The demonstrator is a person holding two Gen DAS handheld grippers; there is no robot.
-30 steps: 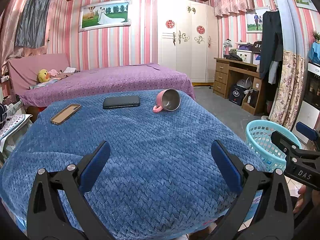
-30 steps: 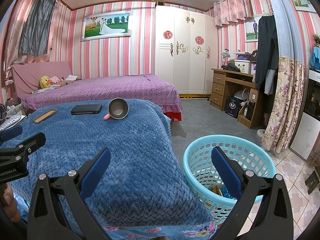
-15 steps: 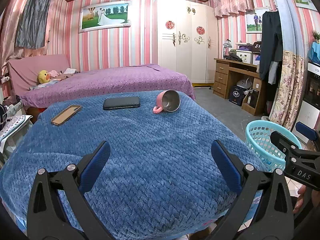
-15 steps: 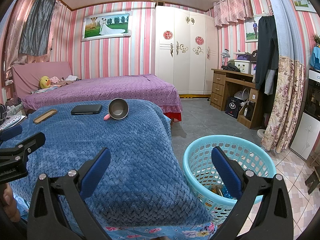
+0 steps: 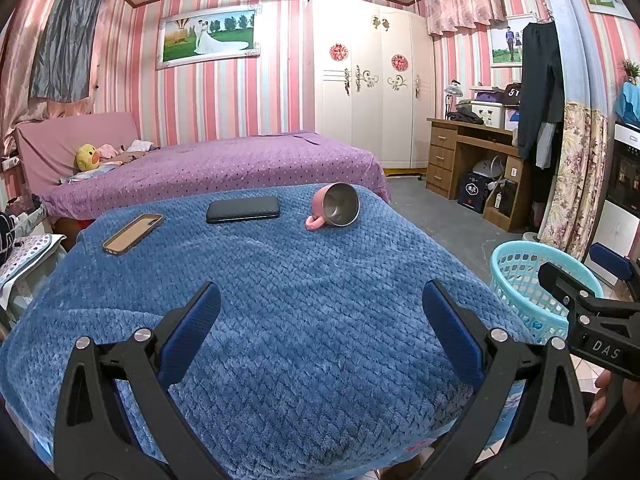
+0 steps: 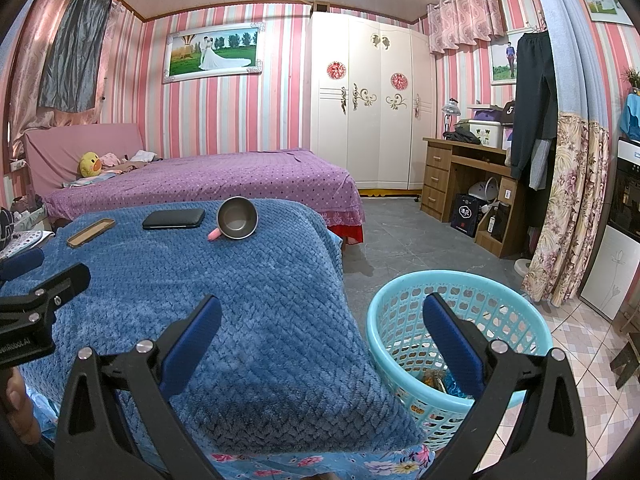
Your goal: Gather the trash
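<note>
Left wrist view shows the left gripper [image 5: 320, 312] spread wide and empty above the blue blanket [image 5: 280, 300], where a pink mug [image 5: 334, 210] lies tipped beside a black phone [image 5: 243, 209] and a brown phone case [image 5: 133, 234]. Right wrist view shows the right gripper [image 6: 320, 316] likewise released, holding nothing, above the turquoise basket [image 6: 400, 300] on the floor just beside the blanket's edge, with some trash [image 6: 434, 380] at its bottom.
</note>
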